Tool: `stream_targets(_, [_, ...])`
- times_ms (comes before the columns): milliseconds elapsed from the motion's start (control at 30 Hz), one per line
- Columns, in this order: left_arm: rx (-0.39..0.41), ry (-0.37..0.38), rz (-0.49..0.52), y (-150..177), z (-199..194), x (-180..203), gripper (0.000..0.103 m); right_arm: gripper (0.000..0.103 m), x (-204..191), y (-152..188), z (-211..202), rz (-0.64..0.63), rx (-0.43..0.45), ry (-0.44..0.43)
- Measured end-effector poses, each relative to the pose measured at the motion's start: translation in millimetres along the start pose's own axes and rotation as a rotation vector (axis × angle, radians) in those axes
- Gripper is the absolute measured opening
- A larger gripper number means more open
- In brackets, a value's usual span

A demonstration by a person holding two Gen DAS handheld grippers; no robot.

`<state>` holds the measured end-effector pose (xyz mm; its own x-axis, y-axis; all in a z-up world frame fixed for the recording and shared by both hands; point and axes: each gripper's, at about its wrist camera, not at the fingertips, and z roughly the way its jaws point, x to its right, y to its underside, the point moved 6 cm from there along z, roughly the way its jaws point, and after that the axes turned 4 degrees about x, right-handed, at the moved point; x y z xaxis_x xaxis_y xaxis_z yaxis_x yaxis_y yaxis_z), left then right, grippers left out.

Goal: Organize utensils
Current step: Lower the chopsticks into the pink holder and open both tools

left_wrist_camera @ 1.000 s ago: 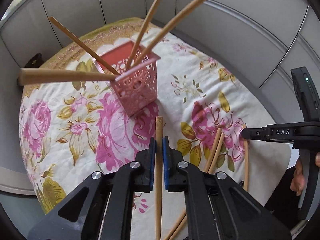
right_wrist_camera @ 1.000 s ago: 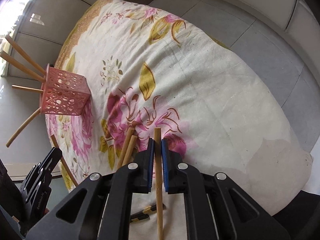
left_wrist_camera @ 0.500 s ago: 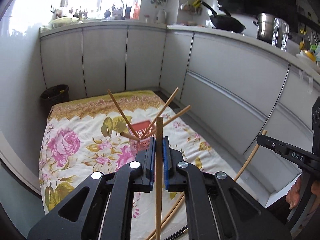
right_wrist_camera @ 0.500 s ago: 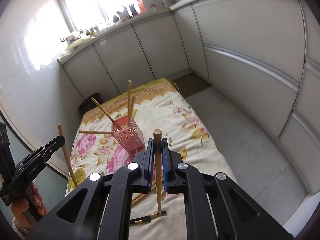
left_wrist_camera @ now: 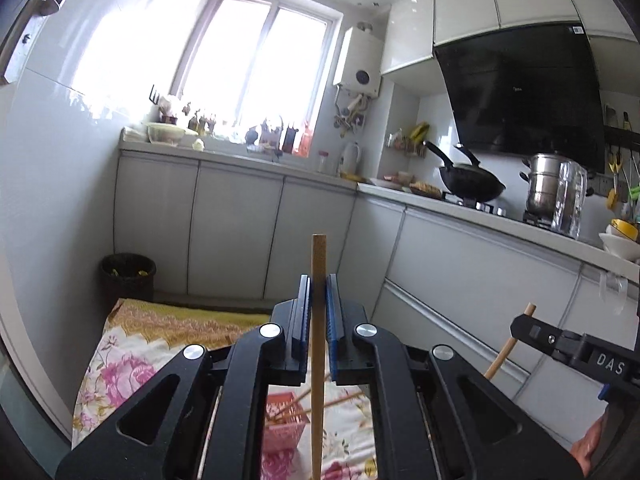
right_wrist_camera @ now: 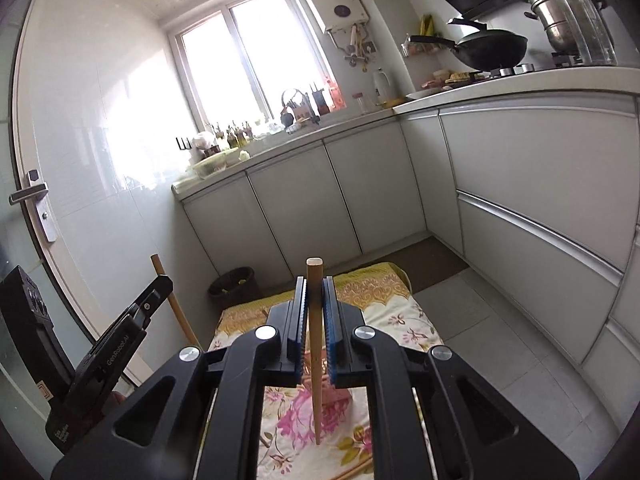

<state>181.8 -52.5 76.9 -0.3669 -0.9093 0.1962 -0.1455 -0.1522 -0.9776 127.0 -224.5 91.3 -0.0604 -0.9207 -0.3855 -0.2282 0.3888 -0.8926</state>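
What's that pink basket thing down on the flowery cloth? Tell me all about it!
The pink basket is a small plastic-looking holder with lacy holes in its walls. It stands on the flowered cloth on the floor. Wooden chopsticks lean out of its open top. The left gripper hides much of it; nothing grips it.

Left gripper (left_wrist_camera: 319, 300), right gripper (right_wrist_camera: 314, 300) clamped, raised

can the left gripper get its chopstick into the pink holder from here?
Probably yes. The left gripper is shut on a chopstick, raised above the pink holder, with nothing between them. Chopsticks already in the holder lean across its mouth, so the opening is crowded.
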Motion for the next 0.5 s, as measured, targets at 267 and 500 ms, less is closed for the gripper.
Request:
stream_targets(267, [0.145,-0.141,0.032,-21.4,52.9,-6.8,0.006,0.008,-4.2,-25.4,40.2,0.005,0.049,-0.041])
stream_targets(500, [0.106,-0.209,0.001,9.9,104.0,-34.1,0.006,0.008,0.8,-20.8,81.2,-0.003,0.041,-0.047])
